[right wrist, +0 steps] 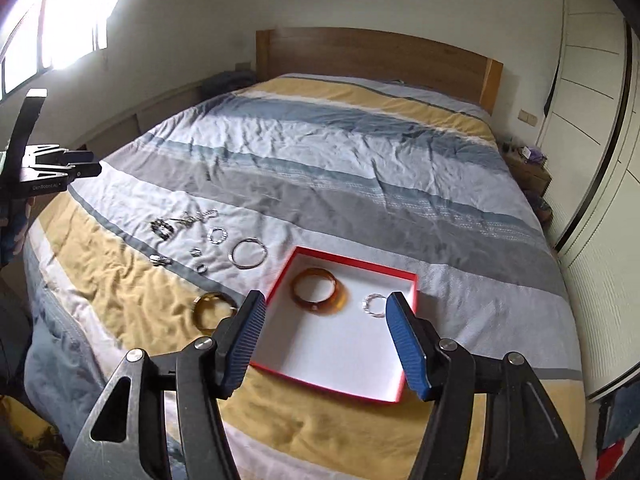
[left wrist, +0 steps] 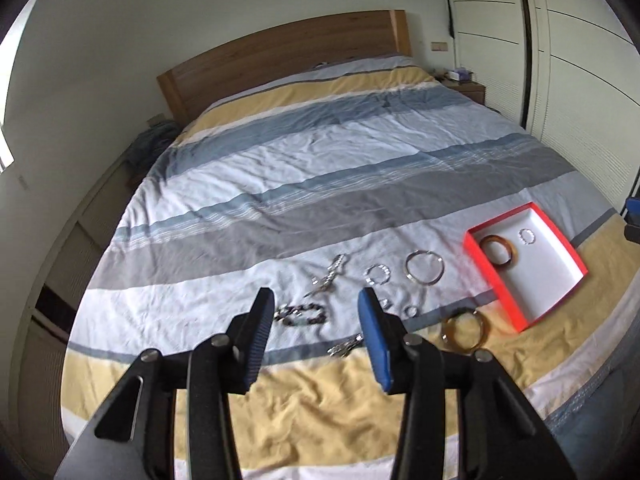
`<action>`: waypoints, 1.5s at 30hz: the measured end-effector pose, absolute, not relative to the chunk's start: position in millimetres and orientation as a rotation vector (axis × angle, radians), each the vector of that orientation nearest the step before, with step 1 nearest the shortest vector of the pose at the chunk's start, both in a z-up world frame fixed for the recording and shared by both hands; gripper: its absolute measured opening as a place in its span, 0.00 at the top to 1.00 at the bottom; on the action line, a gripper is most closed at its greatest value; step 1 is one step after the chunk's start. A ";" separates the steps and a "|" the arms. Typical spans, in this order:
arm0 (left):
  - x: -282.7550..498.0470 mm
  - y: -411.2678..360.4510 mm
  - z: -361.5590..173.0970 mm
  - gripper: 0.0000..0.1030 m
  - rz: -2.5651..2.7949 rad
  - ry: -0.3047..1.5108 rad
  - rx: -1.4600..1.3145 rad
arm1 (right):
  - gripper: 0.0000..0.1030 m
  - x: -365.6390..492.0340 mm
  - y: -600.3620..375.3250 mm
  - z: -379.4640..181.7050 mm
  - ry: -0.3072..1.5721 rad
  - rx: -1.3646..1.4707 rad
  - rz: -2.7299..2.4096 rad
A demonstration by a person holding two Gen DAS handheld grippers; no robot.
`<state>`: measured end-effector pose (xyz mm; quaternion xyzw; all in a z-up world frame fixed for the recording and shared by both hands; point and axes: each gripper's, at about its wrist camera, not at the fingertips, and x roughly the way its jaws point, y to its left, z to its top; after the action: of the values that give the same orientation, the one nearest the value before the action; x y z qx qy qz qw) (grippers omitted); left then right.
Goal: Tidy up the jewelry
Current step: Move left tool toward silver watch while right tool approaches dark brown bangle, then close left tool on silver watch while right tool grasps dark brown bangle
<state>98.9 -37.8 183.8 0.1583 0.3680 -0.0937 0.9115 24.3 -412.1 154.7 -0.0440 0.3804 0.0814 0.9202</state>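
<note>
On the striped bedspread (left wrist: pixel 320 168), jewelry lies scattered near the foot of the bed. Red tray (right wrist: pixel 406 360), white inside, holds an amber bangle (right wrist: pixel 319 291) and a small beaded bracelet (right wrist: pixel 374 303), apart from each other. Just left of the tray, on the yellow stripe: second amber bangle (right wrist: pixel 210 311). Farther left, on the white stripe: silver hoop (right wrist: pixel 248 253), another beaded bracelet (right wrist: pixel 217 235), two small rings (right wrist: pixel 201 267), a chain (right wrist: pixel 198 216), a dark beaded bracelet (right wrist: pixel 162 227), a silver clasp piece (right wrist: pixel 160 259).

Right gripper (right wrist: pixel 325 306) hangs over the tray, jaws spread wide, nothing between them. Left gripper (left wrist: pixel 316 302) hangs above the dark beaded bracelet (left wrist: pixel 304 315) and chain (left wrist: pixel 330 274), jaws likewise apart and empty. Wooden headboard (left wrist: pixel 280 56) at the far end.
</note>
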 end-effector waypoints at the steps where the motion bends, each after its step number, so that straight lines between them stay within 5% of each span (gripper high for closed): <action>1: 91.3 -25.0 183.2 0.60 -0.185 0.765 0.310 | 0.40 16.1 -401.4 156.8 0.776 -0.073 0.182; 12: 56.1 34.6 119.6 0.60 -0.155 0.845 0.185 | 0.40 -8.8 -296.1 104.5 0.865 0.036 0.317; 29: 152.9 -7.8 7.0 0.60 -0.347 0.959 0.151 | 0.65 98.4 -243.4 -18.0 1.091 0.062 0.432; 45: 195.2 -38.3 -60.7 0.61 -0.454 1.046 0.260 | 0.69 146.9 -229.1 -78.2 1.162 0.097 0.485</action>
<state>195.2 -38.3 -60.7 0.1228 0.4937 -0.2142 0.8338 146.9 -229.1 -78.2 0.0453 0.5430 0.2266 0.8073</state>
